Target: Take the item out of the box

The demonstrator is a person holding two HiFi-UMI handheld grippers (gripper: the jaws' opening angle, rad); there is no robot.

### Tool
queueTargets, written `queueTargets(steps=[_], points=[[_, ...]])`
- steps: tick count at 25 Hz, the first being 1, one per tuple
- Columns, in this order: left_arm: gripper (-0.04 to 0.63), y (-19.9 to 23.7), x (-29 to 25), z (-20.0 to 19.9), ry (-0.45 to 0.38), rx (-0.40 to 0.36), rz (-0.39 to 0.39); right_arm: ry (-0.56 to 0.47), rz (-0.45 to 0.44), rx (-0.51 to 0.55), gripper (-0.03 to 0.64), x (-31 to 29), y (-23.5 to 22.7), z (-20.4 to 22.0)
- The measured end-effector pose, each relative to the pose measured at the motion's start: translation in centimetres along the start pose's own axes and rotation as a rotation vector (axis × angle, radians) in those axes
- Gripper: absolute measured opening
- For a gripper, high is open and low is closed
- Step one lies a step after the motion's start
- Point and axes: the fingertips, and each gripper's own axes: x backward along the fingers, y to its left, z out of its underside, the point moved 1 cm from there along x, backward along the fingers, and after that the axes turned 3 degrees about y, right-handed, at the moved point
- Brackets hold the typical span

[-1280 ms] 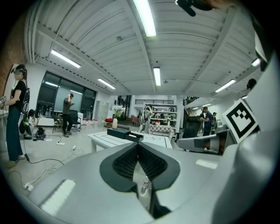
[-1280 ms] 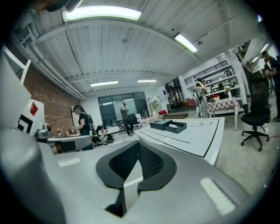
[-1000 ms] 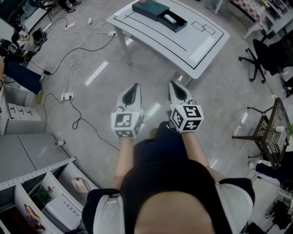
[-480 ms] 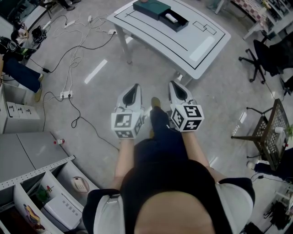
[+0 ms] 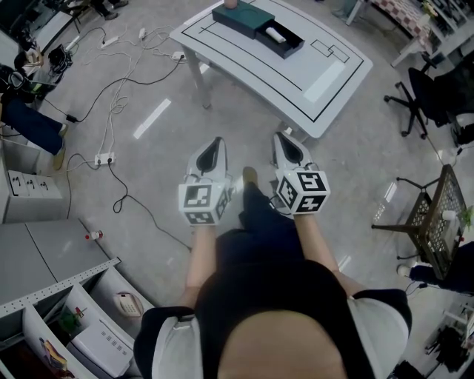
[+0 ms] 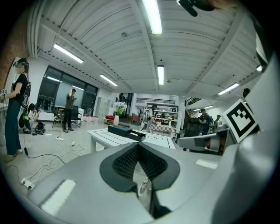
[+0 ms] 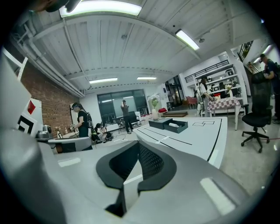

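Since 1 second back, a shoe (image 5: pixel 249 176) has come forward between the 2 grippers, and the table (image 5: pixel 326 81) sits slightly further left in head view. White table on grey floor (image 5: pixel 355 170); cables (image 5: pixel 118 96) at left, office chair (image 5: pixel 422 96) at right. Dark box (image 5: pixel 293 44) at table's far end, white item (image 5: pixel 275 34) inside it. Left gripper (image 5: pixel 215 141) and right gripper (image 5: pixel 281 138): jaws together, nothing between, well apart from table.

The table (image 5: pixel 296 74) top is smooth, white, faintly glossy. The grey floor (image 5: pixel 355 170) shines with light streaks. The box (image 5: pixel 244 18) looks matt, dark.
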Motion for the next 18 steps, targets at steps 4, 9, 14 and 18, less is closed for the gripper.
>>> queueTargets(steps=[4, 9, 14, 18], points=[[0.011, 0.7, -1.7, -0.4, 0.002, -0.003, -0.005, 0.002, 0.001, -0.005, 0.002, -1.4, -0.9, -0.6], [0.011, 1.4, -3.9, -0.9, 0.014, -0.006, 0.0, 0.011, -0.001, -0.008, 0.002, -3.7, -1.8, -1.5], [0.011, 2.5, -6.2, -1.5, 0.021, -0.013, -0.003, 0.015, 0.001, -0.009, 0.002, -5.8, -2.8, -2.6], [0.011, 3.4, -7.9, -1.7, 0.025, -0.007, -0.012, 0.029, 0.011, -0.013, 0.002, -7.6, -3.6, -2.9]])
